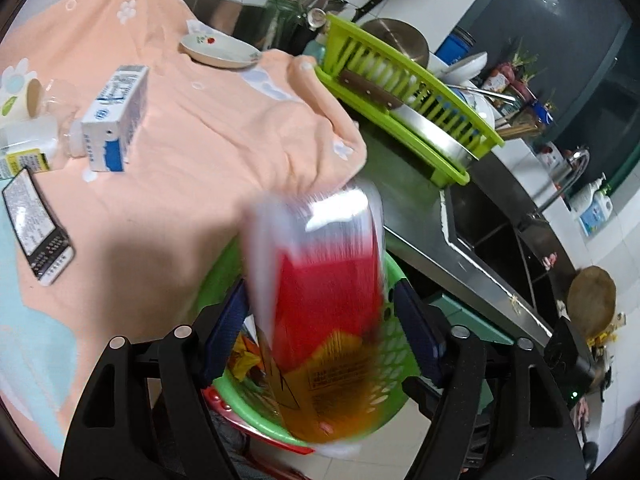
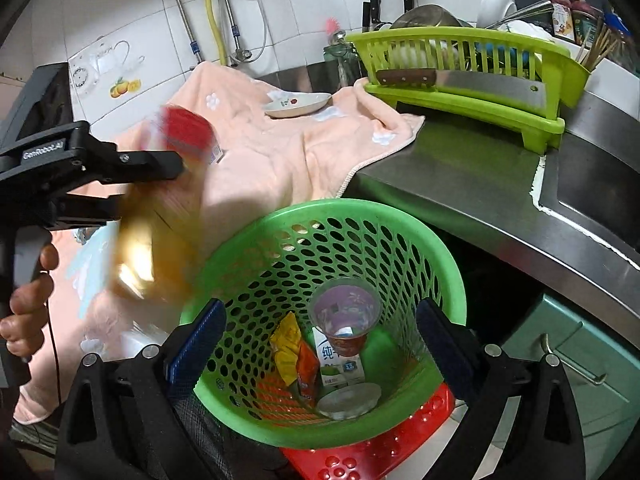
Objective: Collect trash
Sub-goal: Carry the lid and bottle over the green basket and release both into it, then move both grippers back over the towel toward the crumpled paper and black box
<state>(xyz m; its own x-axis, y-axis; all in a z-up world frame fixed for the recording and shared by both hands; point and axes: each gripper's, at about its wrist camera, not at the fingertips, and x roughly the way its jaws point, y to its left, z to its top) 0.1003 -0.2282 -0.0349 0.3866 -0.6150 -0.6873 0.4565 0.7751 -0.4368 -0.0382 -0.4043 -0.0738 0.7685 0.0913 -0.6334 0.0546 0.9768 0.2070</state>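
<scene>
A red and orange snack packet [image 1: 324,300] is motion-blurred between the fingers of my left gripper [image 1: 320,328], above the green basket [image 1: 390,360]. The jaws stand wide and I cannot tell if they touch the packet. In the right wrist view the same packet [image 2: 160,208] is a blur beside the left gripper [image 2: 120,164], left of the green perforated basket [image 2: 440,248]. My right gripper [image 2: 320,344] is open and empty over the basket, which holds a cup [image 2: 344,316], a milk carton [image 2: 340,368], wrappers [image 2: 292,348] and a lid [image 2: 350,402].
On the peach towel [image 1: 192,168] lie a blue-white carton [image 1: 116,116], a flat box [image 1: 36,224], cups and plastic [image 1: 32,112] and a dish [image 1: 218,50]. A green dish rack [image 2: 480,80] with a cleaver, the steel counter [image 2: 460,184] and sink stand to the right.
</scene>
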